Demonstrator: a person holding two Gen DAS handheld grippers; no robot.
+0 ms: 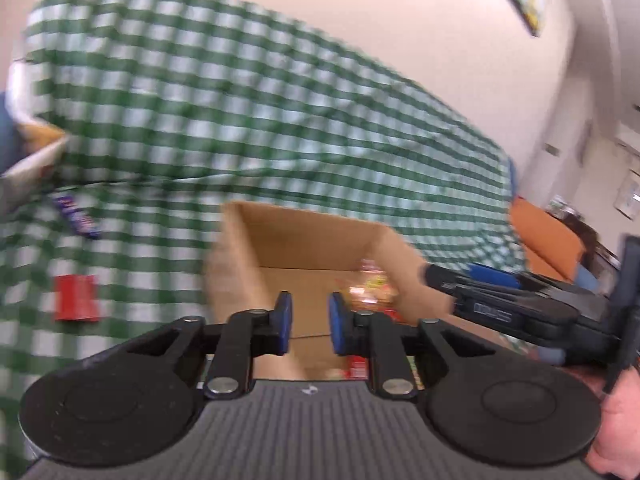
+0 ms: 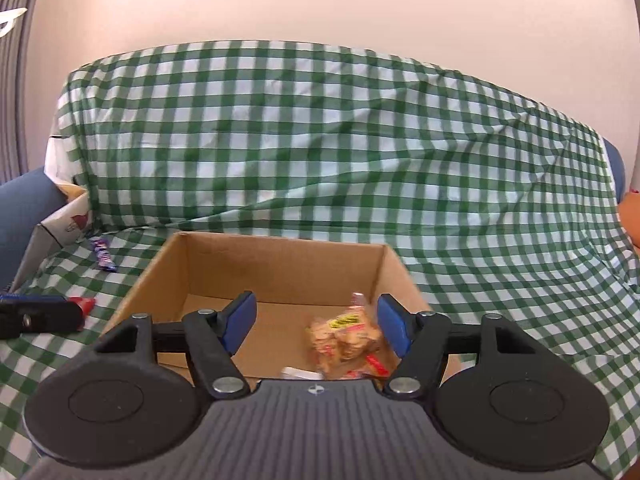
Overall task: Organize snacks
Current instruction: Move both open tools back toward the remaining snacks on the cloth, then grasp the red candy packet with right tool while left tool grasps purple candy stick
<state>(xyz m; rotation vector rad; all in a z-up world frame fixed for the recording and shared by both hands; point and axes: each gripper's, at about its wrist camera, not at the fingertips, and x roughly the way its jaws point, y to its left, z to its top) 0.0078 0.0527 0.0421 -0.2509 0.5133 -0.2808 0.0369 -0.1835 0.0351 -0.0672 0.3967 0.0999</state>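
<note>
An open cardboard box (image 2: 280,264) (image 1: 320,248) stands on the green checked cloth (image 2: 320,140). At its right side lies a clear packet of crackers (image 2: 344,336) (image 1: 368,288), with small red packets (image 2: 372,362) beside it. My right gripper (image 2: 316,324) (image 1: 452,274) hangs open over the box, its jaws wide and the cracker packet below them, untouched. My left gripper (image 1: 310,324) (image 2: 60,312) is at the box's left edge, its pads a narrow gap apart with nothing between them. On the cloth to the left lie a red packet (image 1: 76,298) (image 2: 82,303) and a purple bar (image 1: 76,216) (image 2: 103,254).
A white printed box (image 2: 68,220) (image 1: 28,164) sits at the far left by a blue sofa arm (image 2: 24,208). The cloth rises over the sofa back behind the box. An orange cushion (image 1: 548,240) is at the right. A hand (image 1: 616,420) holds the right gripper.
</note>
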